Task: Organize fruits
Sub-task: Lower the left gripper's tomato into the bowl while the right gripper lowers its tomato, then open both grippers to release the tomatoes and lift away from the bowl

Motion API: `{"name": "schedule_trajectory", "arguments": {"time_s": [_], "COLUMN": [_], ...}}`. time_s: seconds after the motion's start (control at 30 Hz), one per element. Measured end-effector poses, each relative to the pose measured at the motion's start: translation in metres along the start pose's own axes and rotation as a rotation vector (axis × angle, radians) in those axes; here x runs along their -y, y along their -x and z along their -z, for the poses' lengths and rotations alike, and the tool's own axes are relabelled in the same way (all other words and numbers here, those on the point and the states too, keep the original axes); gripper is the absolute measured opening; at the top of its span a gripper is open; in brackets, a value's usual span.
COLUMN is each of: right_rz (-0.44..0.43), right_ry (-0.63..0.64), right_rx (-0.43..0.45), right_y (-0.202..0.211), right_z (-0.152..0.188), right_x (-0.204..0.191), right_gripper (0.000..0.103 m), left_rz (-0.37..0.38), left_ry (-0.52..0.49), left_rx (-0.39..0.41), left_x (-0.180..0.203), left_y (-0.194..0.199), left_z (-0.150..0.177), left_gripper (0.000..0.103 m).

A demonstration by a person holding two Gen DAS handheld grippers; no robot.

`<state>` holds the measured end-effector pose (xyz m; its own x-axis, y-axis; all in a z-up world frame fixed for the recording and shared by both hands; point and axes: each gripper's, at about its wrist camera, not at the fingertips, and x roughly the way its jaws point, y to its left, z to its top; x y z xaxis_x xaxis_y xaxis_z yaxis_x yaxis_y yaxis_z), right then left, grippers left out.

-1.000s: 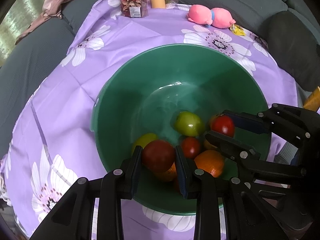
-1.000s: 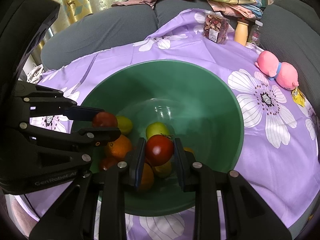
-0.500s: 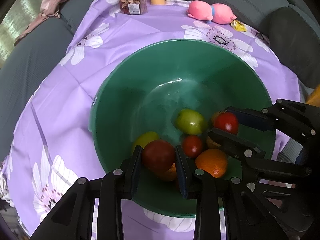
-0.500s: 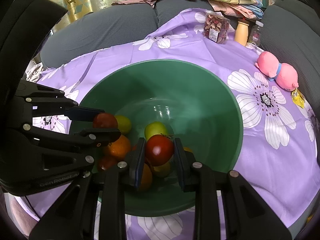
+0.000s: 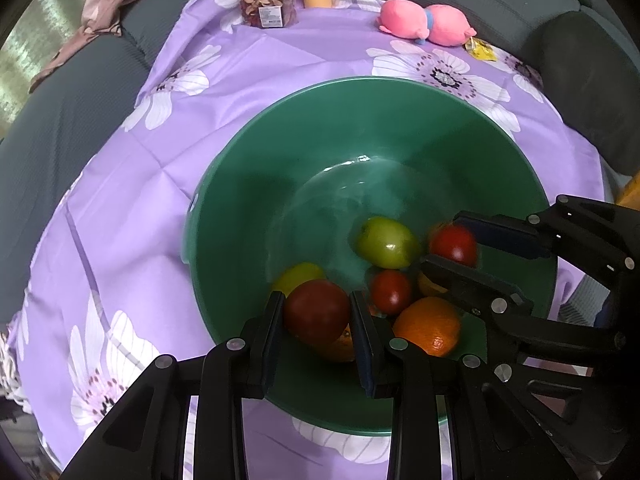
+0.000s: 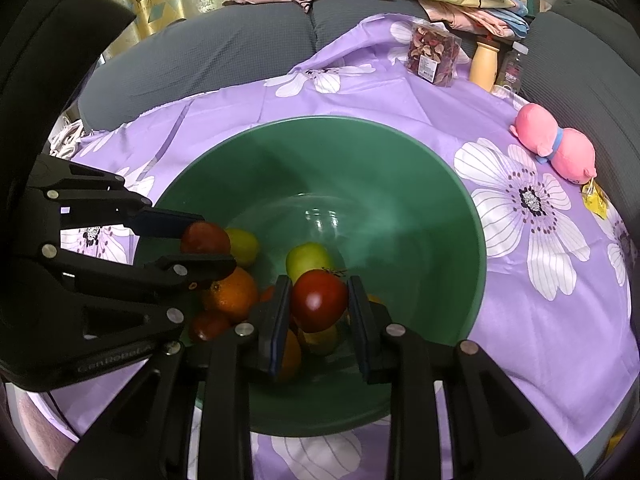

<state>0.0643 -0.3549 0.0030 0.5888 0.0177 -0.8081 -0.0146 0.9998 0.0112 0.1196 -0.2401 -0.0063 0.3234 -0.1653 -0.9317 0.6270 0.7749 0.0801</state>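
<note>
My left hand-held gripper (image 5: 317, 316) is clamped on a dark red fruit (image 5: 317, 314) just above the near side of the green bowl (image 5: 256, 184), and my right hand-held gripper (image 6: 319, 304) grips a brighter red tomato (image 6: 319, 300) over the same bowl's middle. Down in the bowl lie a green apple (image 5: 387, 242), an orange (image 5: 429, 326), a small red fruit (image 5: 390, 291) and a yellow-green fruit (image 5: 298, 277). Beyond the bowl, on the purple flowered cloth (image 5: 120, 200), a pink plush toy (image 5: 426, 29) lies at the far edge.
</note>
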Motion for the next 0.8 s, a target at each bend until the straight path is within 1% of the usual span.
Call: {"name": "schedule_trajectory", "arguments": {"time_s": [0.3,0.47,0.67,0.73,0.8], "right_rz": [0.001,0.002,0.0,-0.001,-0.001], "right_ry": [-0.001,-0.012,-0.024,-0.026,-0.025], "right_rx": [0.0,0.003,0.019,0.029,0.038], "right_y": [0.001,0.003,0.008,0.012,0.016], "right_z": [0.001,0.002,0.002,0.002,0.002], "right_x": [0.001,0.002,0.002,0.002,0.0], "right_gripper": [0.029,0.03,0.037,0.043,0.047], "left_rz": [-0.005,-0.003,-0.023,-0.031,-0.035], "left_ry": [0.012,0.021,0.039,0.044,0.047], "left_rx": [-0.001,0.013,0.03,0.038,0.048], "left_x": [-0.002,-0.003,-0.007,-0.008,-0.009], "left_y": [0.0,0.006,0.014,0.019,0.023], "left_z": [0.001,0.0,0.002,0.003,0.004], "left_gripper": [0.032,0.032,0.032,0.033,0.038]}}
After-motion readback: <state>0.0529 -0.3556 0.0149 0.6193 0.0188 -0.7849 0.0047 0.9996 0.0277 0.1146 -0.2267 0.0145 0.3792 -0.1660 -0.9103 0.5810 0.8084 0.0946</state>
